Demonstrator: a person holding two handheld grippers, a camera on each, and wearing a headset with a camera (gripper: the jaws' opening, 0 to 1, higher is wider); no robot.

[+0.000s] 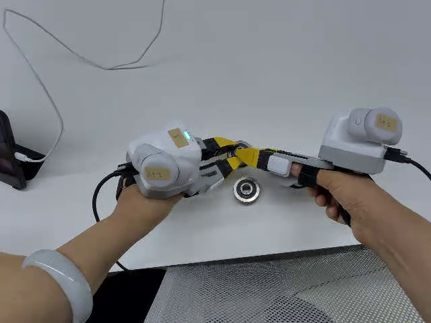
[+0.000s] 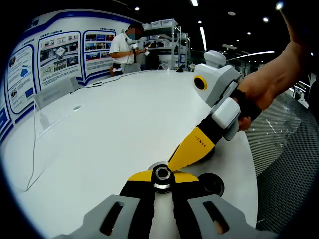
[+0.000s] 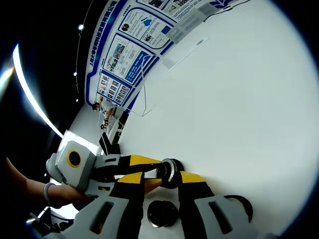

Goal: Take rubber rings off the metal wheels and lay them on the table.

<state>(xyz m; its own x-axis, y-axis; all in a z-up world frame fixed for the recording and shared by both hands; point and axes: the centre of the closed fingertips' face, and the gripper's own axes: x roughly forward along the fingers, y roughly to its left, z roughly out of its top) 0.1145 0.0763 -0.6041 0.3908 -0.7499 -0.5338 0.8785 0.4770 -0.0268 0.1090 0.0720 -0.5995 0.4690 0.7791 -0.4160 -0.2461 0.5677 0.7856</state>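
1. Left gripper point(image 2: 162, 184): jaws closed on 1 metal wheel point(image 2: 162, 174), held clear above the table point(image 1: 283, 74). In the left gripper view the hub bore faces the camera, so the wheel's axis runs roughly back along this gripper's jaws.

2. Right gripper point(image 3: 163, 181): jaws stand apart, 1 on each side of the same wheel, which sits at 12 o'clock just past their tips. The left gripper enters the right gripper view from 9 o'clock, so the 2 tools meet nearly crosswise. I cannot tell whether the right jaws are pinching the rim or only flanking it.

3. Rubber ring on the held wheel: a dark band shows at the rim in the right gripper view, too small to confirm.

4. Second wheel point(image 1: 247, 190): flat on the table at 6 o'clock below the meeting jaws, not touched by either gripper.

5. Loose black ring point(image 3: 240, 203): lies on the table at 4 o'clock from the right jaws.

6. Assessment: the right gripper is placed to strip; the pull should run along the wheel's axis, away from the left jaws. Risk: the wheel twisting in the left grip.
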